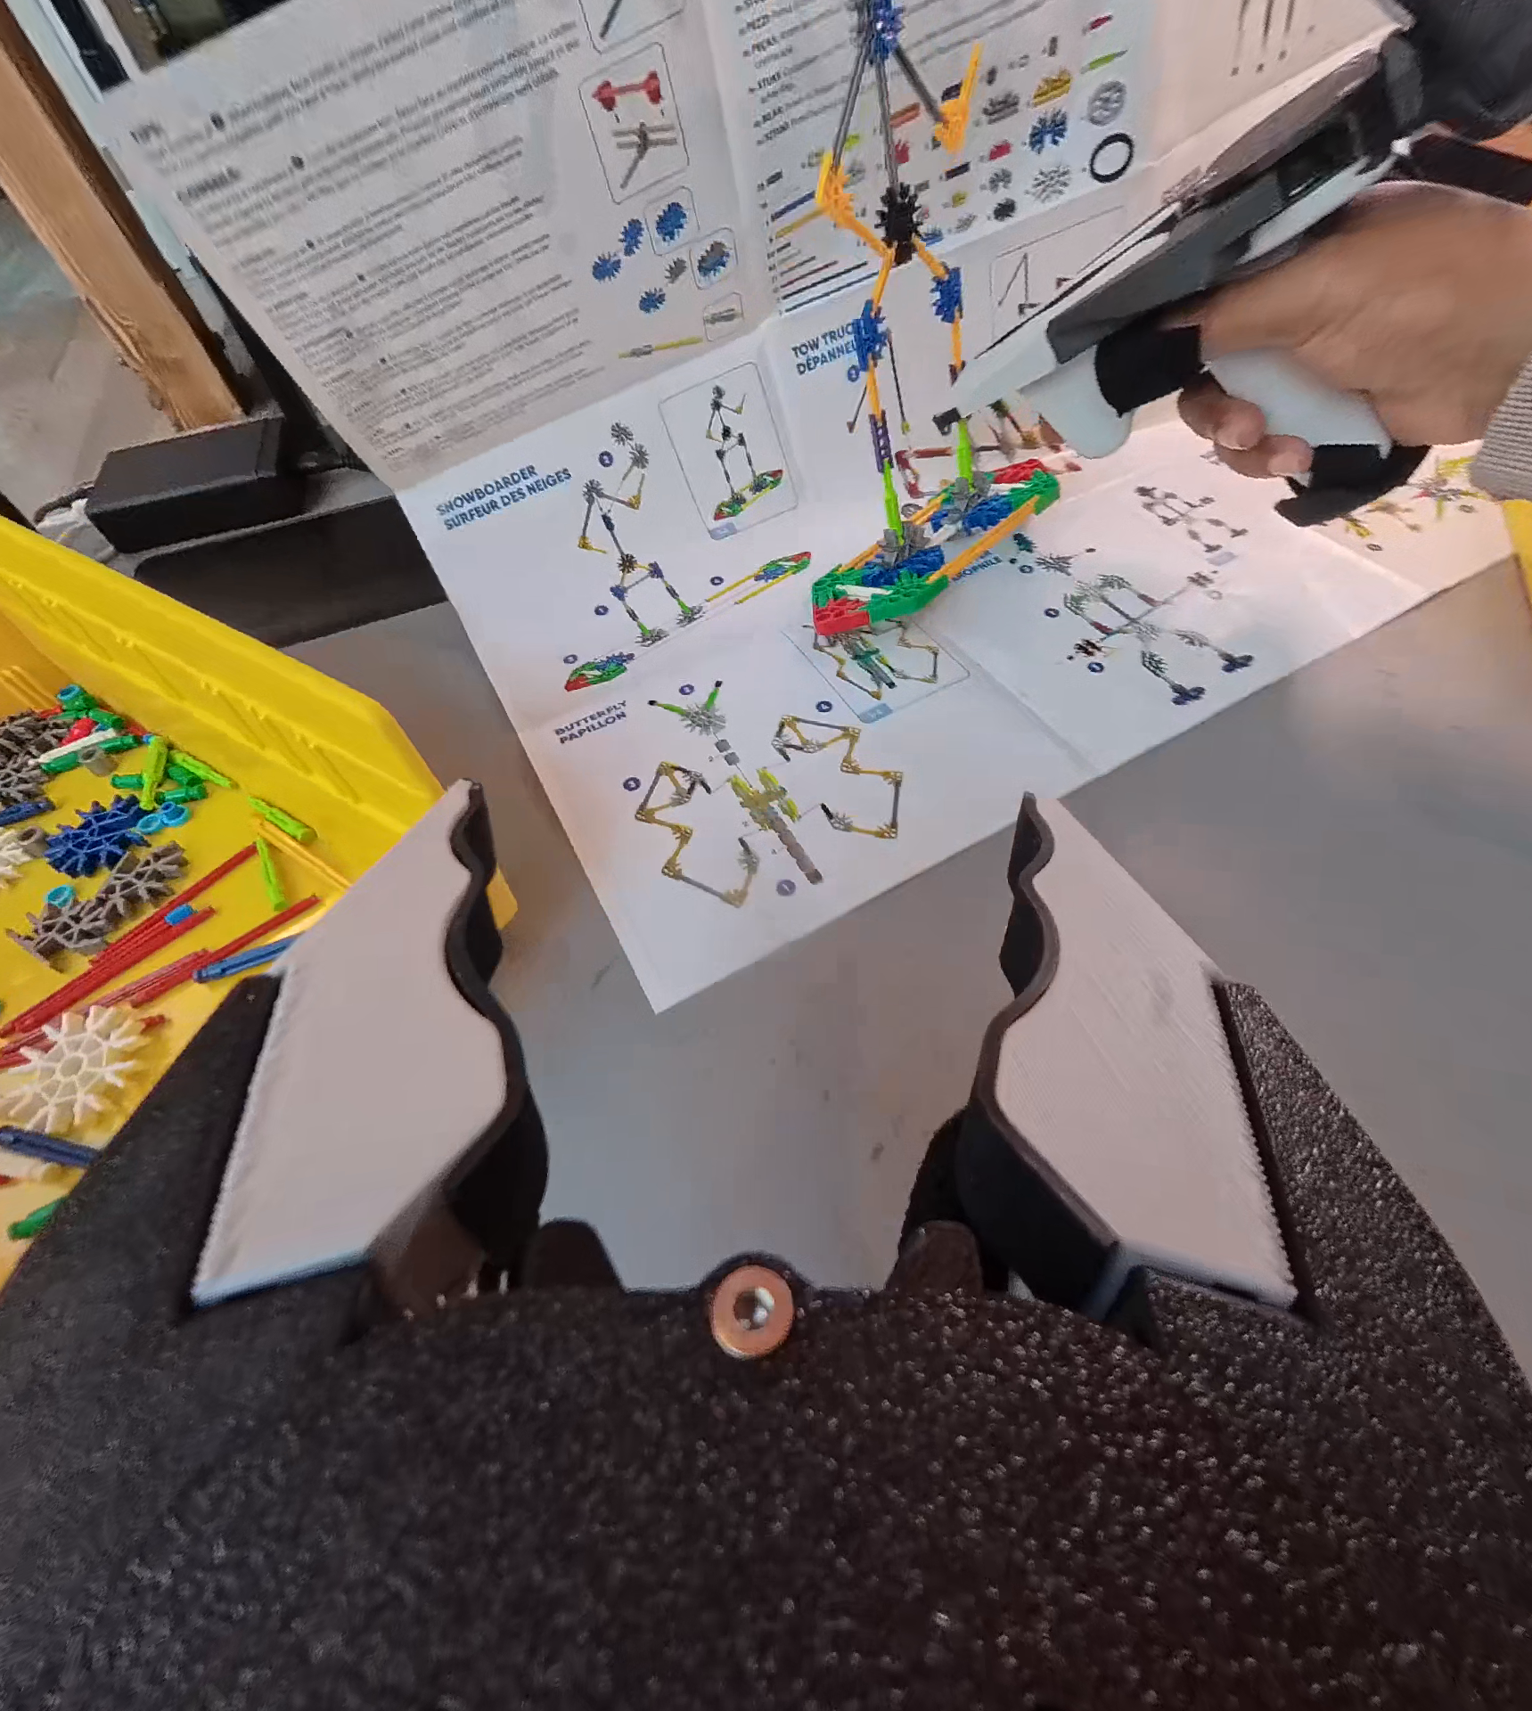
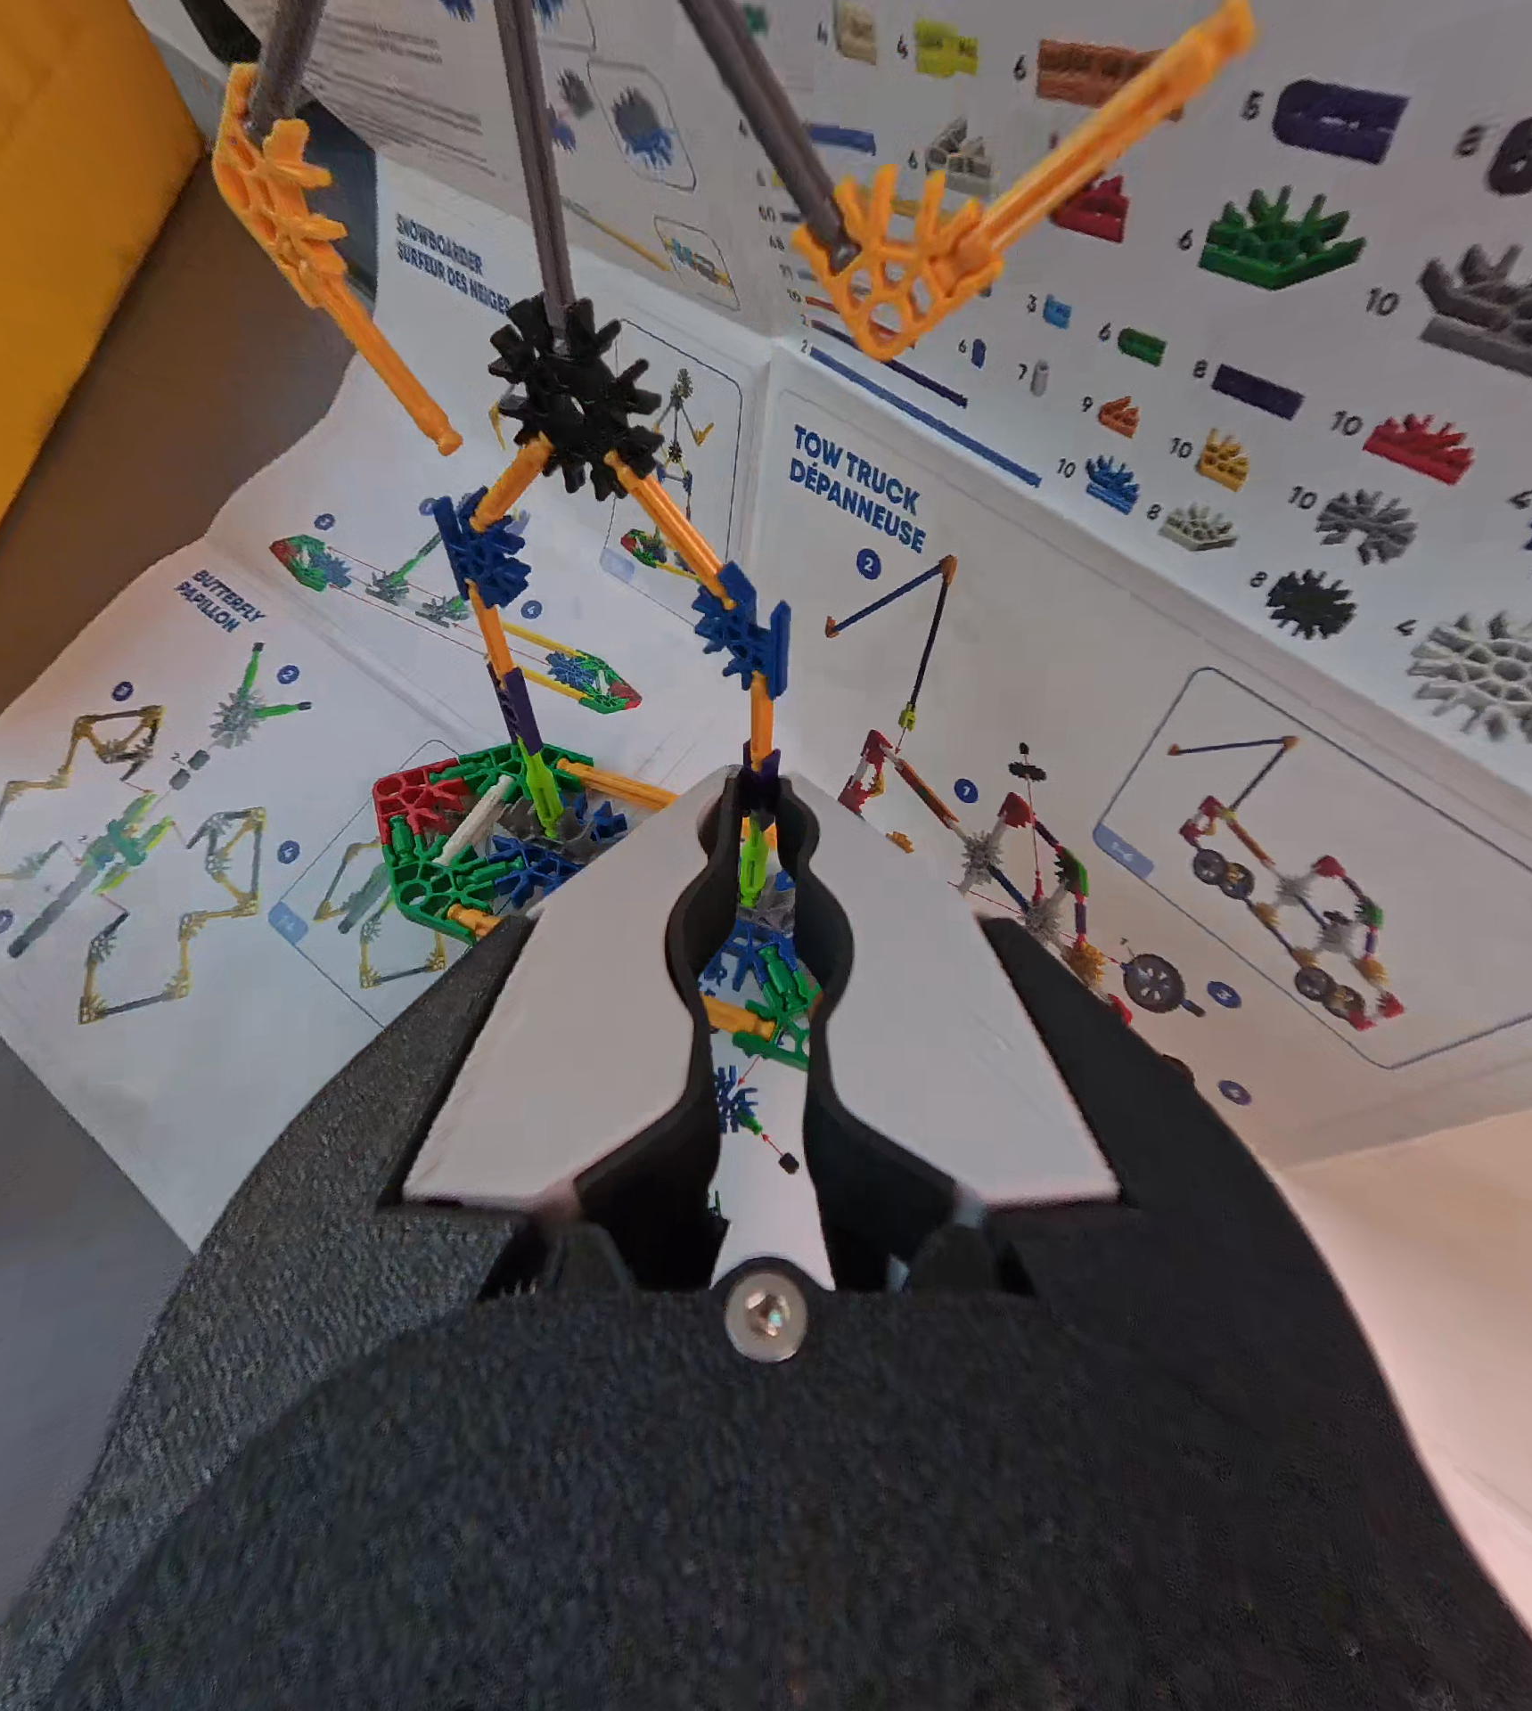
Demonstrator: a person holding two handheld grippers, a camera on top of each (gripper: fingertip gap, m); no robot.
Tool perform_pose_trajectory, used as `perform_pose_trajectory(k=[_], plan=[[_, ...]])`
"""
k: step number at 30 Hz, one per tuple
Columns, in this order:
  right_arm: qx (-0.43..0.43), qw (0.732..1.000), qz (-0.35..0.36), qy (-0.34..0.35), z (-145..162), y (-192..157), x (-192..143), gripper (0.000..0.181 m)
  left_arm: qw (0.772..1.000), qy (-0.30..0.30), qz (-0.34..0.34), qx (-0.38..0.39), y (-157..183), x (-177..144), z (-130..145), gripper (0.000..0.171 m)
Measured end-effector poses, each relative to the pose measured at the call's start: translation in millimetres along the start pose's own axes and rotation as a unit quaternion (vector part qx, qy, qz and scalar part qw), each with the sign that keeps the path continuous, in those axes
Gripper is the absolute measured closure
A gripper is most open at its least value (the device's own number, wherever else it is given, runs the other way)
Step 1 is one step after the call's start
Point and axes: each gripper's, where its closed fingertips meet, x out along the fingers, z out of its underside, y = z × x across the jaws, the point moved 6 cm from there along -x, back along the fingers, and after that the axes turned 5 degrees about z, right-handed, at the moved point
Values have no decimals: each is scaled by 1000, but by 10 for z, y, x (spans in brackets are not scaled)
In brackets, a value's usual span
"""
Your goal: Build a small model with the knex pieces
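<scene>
Left wrist view: your left gripper [image 1: 748, 889] hovers with fingers spread wide and empty over the tabletop [image 1: 1299, 926], beside the yellow bin [image 1: 234, 685].

Right wrist view: your right gripper [image 2: 757, 787] pinches the toy figure [image 2: 577, 398] at its lower leg; grip gently, keeping it upright on the instruction sheet [image 2: 1067, 648].

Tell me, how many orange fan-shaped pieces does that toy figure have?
2. One orange fan-shaped piece hangs at the upper left of the toy figure, the other at the upper right. The figure's top is cut off in this view, so more may be hidden.
</scene>
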Motion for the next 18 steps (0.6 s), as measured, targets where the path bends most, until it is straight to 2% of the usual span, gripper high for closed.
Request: perform_pose_trajectory(k=[5,8,11,18], plan=[[66,997,27,-2,-48,-1,38,177,999,-20,2,-28,44,449,-11,60],[114,993,35,-23,-48,-46,14,177,999,-31,8,-19,107,583,-44,60],[128,990,40,-33,-17,-91,-28,178,999,-36,10,-18,108,677,-73,61],[155,986,-53,-41,37,-332,-161,181,999,-38,19,-30,157,738,-73,61]])
